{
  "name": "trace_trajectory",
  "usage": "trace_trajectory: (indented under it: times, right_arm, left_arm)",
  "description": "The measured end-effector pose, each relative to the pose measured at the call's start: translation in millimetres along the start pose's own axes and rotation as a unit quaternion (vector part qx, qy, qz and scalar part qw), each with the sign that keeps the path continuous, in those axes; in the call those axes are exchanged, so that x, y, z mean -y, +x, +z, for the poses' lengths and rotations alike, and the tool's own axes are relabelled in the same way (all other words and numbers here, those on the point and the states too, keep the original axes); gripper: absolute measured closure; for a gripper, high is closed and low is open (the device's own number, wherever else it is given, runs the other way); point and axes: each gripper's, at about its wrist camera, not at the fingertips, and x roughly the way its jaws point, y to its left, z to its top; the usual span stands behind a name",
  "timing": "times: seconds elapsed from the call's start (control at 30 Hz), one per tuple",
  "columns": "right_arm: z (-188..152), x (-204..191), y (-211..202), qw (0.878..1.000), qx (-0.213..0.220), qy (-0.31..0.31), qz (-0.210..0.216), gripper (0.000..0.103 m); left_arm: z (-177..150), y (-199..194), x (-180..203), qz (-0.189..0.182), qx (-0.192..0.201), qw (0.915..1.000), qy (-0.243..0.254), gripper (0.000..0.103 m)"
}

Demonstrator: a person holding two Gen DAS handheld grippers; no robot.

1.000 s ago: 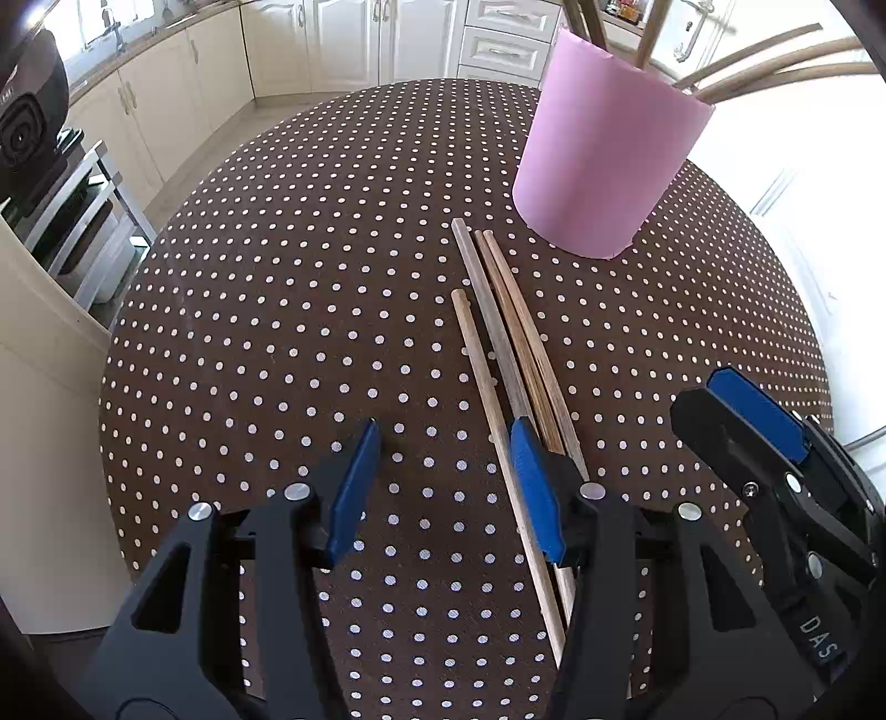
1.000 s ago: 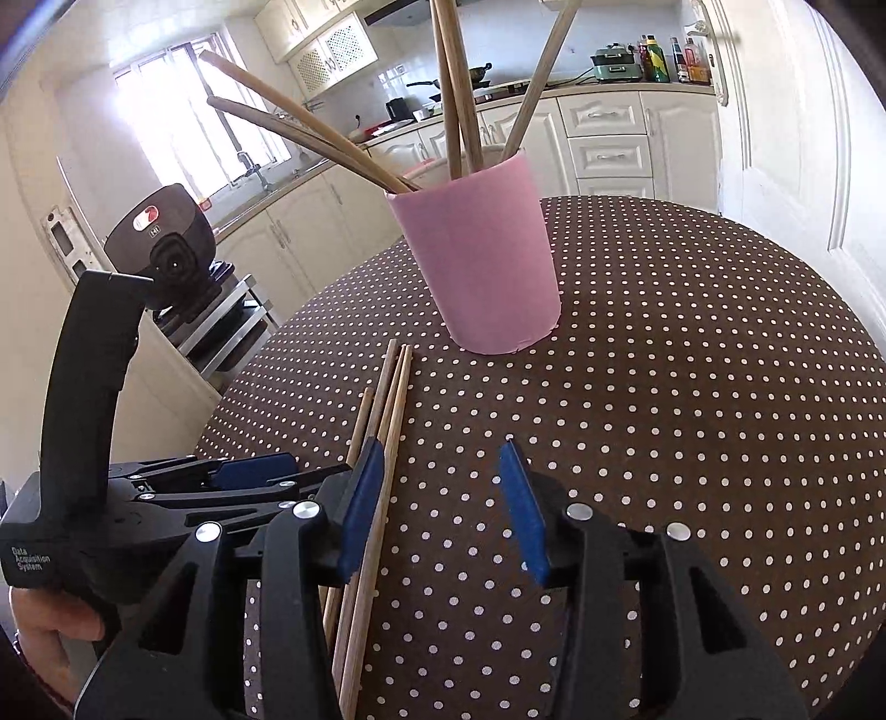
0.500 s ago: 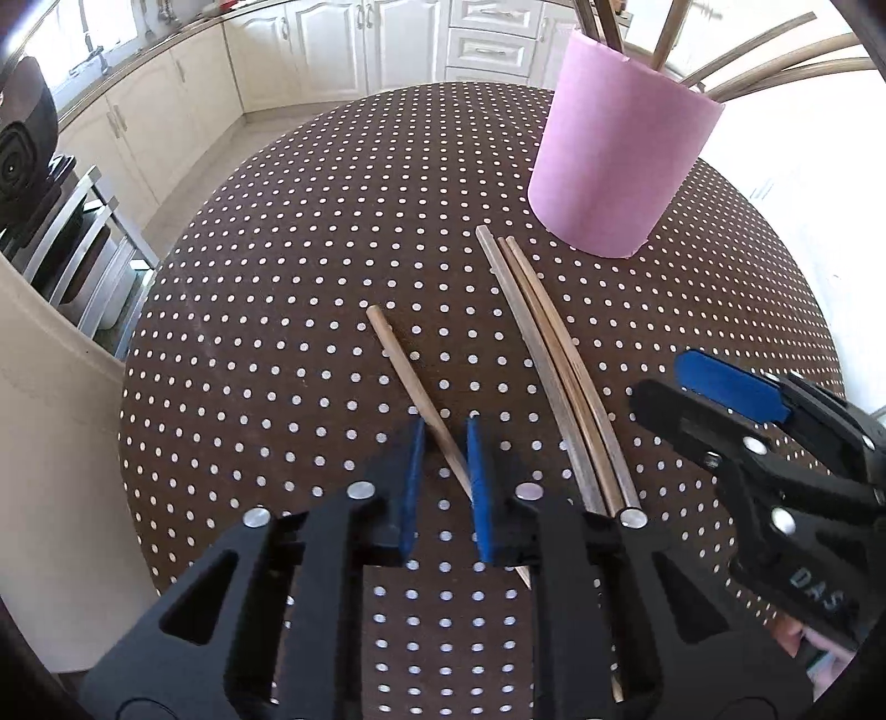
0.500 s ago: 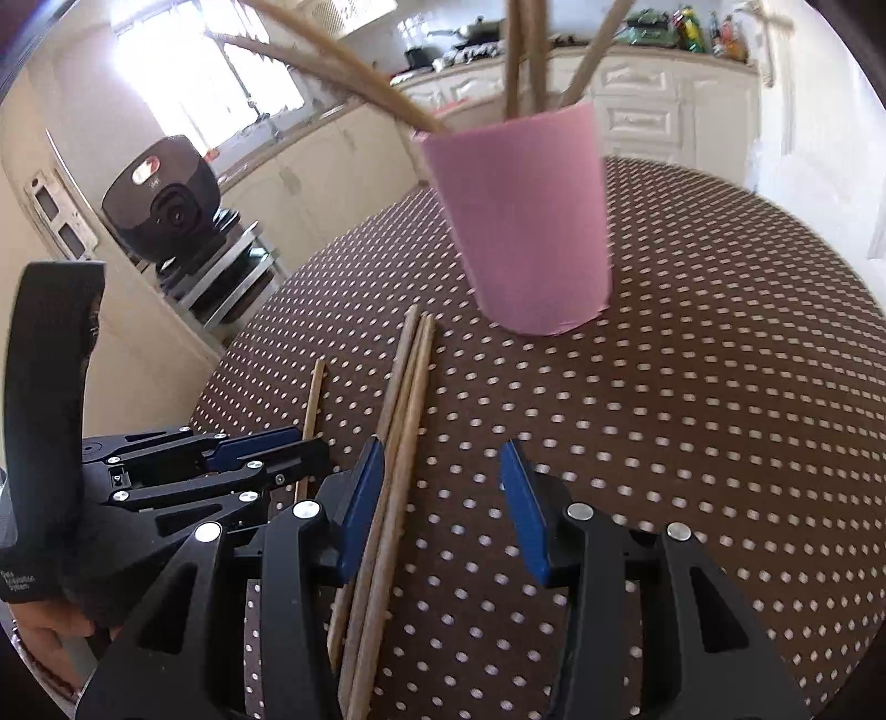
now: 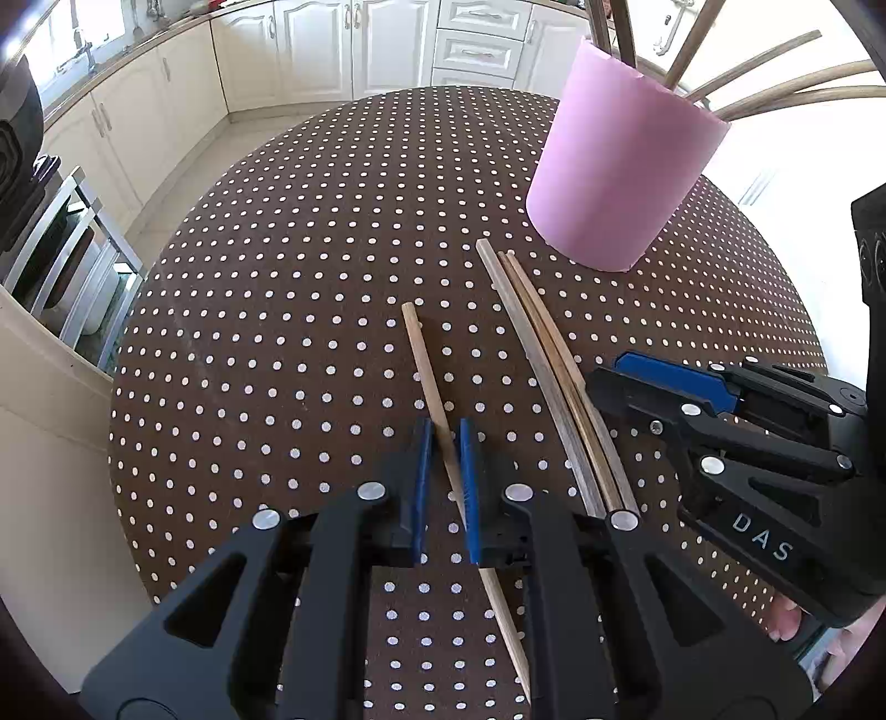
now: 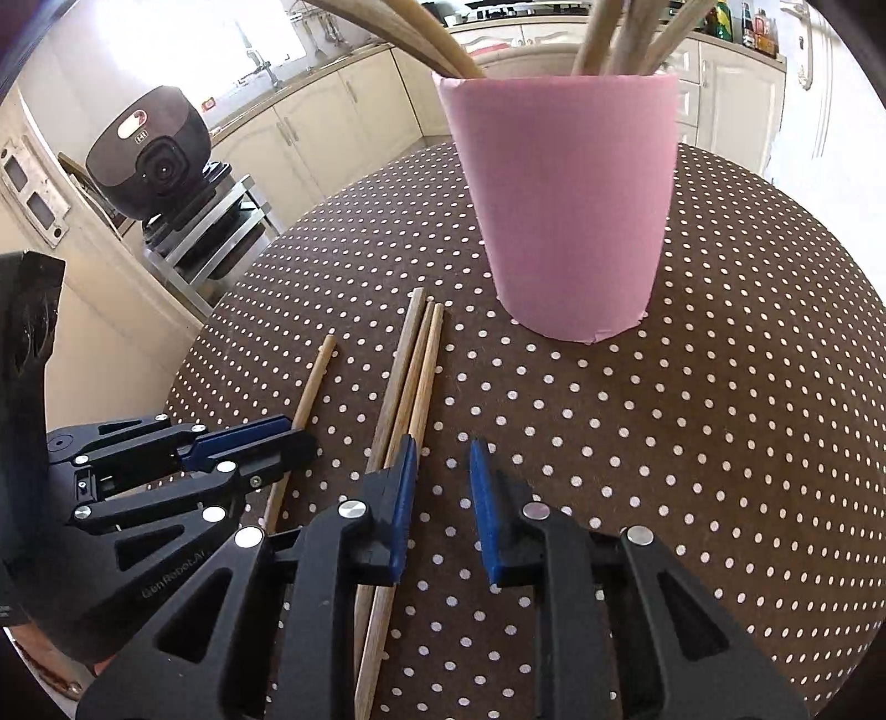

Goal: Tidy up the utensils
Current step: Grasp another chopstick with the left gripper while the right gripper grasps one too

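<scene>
My left gripper is shut on one wooden chopstick, pulled apart from the others on the dotted table. Three more chopsticks lie side by side just right of it, pointing at a pink cup that holds several chopsticks. In the right wrist view the held chopstick runs into the left gripper. My right gripper is open and empty; its left finger rests over the three chopsticks, with the pink cup straight ahead.
The round table has a brown cloth with white dots; its edge drops off at the left. A metal rack with a black appliance stands left of the table. White kitchen cabinets line the back.
My left gripper closed on the leftmost chopstick and slid it left, away from the other three. My right gripper moved forward toward the cup and stayed open.
</scene>
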Motion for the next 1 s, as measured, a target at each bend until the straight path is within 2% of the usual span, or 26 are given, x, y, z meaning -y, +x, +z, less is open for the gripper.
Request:
trace_trajectory:
  times: [0.13, 0.57, 0.77, 0.9, 1.0]
  right_arm:
    - [4.9, -2.1, 4.3, 1.0, -0.011, -0.002, 0.01, 0.084]
    - [18.0, -17.5, 17.4, 0.999, -0.033, -0.035, -0.023, 0.086]
    - [23.0, -25.9, 26.8, 0.997, -0.039, -0.049, -0.051, 0.095]
    - [26.3, -25.3, 30.6, 0.997, -0.031, -0.041, -0.051, 0.098]
    - [24.2, -23.1, 28.3, 0.999, -0.02, -0.029, -0.041, 0.099]
  left_arm:
    - [5.0, 0.8, -3.3, -0.008, 0.0, 1.0, -0.005, 0.092]
    - [1.3, 3.1, -5.2, -0.005, 0.002, 1.0, 0.0, 0.092]
    - [0.3, 4.5, -5.7, -0.011, 0.012, 0.9998, -0.013, 0.092]
    - [-1.0, 5.0, -5.8, -0.011, 0.017, 0.9997, -0.012, 0.093]
    - [-2.2, 3.8, -7.9, -0.028, 0.019, 0.9992, -0.02, 0.095]
